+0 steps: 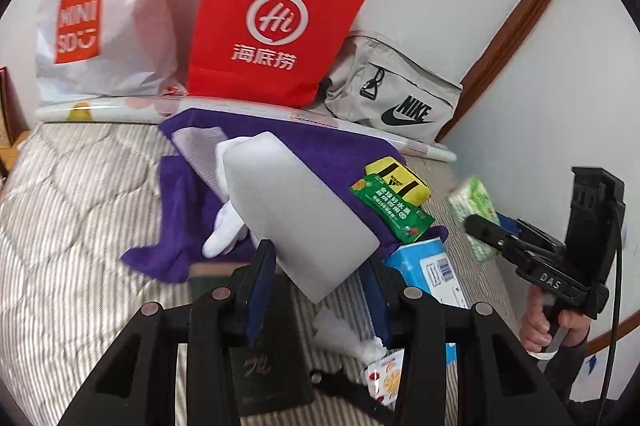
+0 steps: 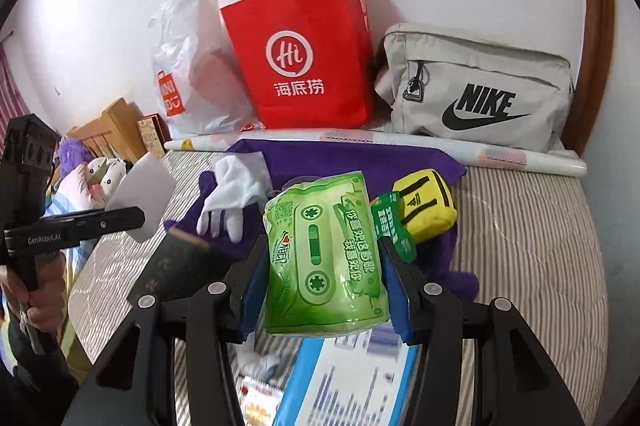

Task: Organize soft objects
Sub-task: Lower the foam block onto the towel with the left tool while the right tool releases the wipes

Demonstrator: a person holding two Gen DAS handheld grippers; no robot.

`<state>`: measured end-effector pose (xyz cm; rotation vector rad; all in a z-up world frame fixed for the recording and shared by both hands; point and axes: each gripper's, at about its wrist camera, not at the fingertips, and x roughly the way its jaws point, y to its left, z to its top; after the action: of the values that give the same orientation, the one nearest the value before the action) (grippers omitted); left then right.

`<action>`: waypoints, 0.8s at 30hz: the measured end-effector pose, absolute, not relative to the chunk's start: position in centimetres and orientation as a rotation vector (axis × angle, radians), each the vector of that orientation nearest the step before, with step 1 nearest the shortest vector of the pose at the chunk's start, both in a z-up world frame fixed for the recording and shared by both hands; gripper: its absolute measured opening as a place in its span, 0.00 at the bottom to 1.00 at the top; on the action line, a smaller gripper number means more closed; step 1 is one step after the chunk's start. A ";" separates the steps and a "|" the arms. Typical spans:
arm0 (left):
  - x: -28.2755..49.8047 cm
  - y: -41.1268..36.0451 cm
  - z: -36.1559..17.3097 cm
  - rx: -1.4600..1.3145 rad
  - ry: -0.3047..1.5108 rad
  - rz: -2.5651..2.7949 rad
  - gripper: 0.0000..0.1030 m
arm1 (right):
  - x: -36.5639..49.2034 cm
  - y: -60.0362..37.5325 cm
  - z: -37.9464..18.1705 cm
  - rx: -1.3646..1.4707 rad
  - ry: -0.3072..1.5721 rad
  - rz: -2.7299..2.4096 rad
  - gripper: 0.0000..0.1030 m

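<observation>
**Both grippers carrying soft items toward the bags**

The bed (image 2: 540,226) with the striped cover is carrying everything. Taking the red paper bag (image 2: 304,54) as landmark: it is standing against the wall and is showing "Hi" with Chinese characters. Left of it a white plastic bag (image 1: 100,22) is reading "MINISO"; right of it a grey pouch (image 2: 480,86) is reading "NIKE". In front of it a purple towel (image 1: 320,146) is lying.

The left gripper (image 1: 316,262) is clenching a white foam block (image 1: 296,202), lifted above the towel. The right gripper (image 2: 324,274) is grasping a green tissue pack (image 2: 324,258) printed with a cassette, in front of the red bag.

I judge the carrying step is in hand. Next, each item is needing a bag opening, then release.
</observation>
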<state>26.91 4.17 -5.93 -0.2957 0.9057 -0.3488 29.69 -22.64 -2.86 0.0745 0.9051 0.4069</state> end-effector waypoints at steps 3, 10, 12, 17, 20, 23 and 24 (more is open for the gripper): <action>28.4 3.1 -6.5 -0.275 0.920 -0.365 0.39 | 31.2 -22.2 -3.5 0.069 0.920 0.410 0.50; 30.9 1.5 -7.4 -0.294 0.950 -0.434 0.39 | 33.6 -21.6 -5.1 0.055 0.963 0.407 0.50; 31.5 0.8 -7.6 -0.289 0.959 -0.463 0.39 | 34.1 -21.5 -5.4 0.048 0.969 0.401 0.50; 33.5 -0.5 -8.8 -0.265 1.018 -0.517 0.39 | 35.3 -21.3 -6.3 0.027 0.999 0.396 0.50; 34.5 -0.4 -9.7 -0.253 1.041 -0.517 0.39 | 35.8 -21.0 -6.9 0.009 1.016 0.398 0.50; 35.4 0.4 -10.7 -0.267 1.075 -0.508 0.39 | 36.4 -20.6 -7.5 0.006 1.032 0.404 0.50; 35.6 0.6 -11.0 -0.273 1.083 -0.505 0.39 | 36.6 -20.4 -7.8 0.004 1.036 0.405 0.50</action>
<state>35.58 0.58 -10.97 -0.2733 1.0827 -0.5050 36.61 -20.38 -7.79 0.0038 1.0355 0.4051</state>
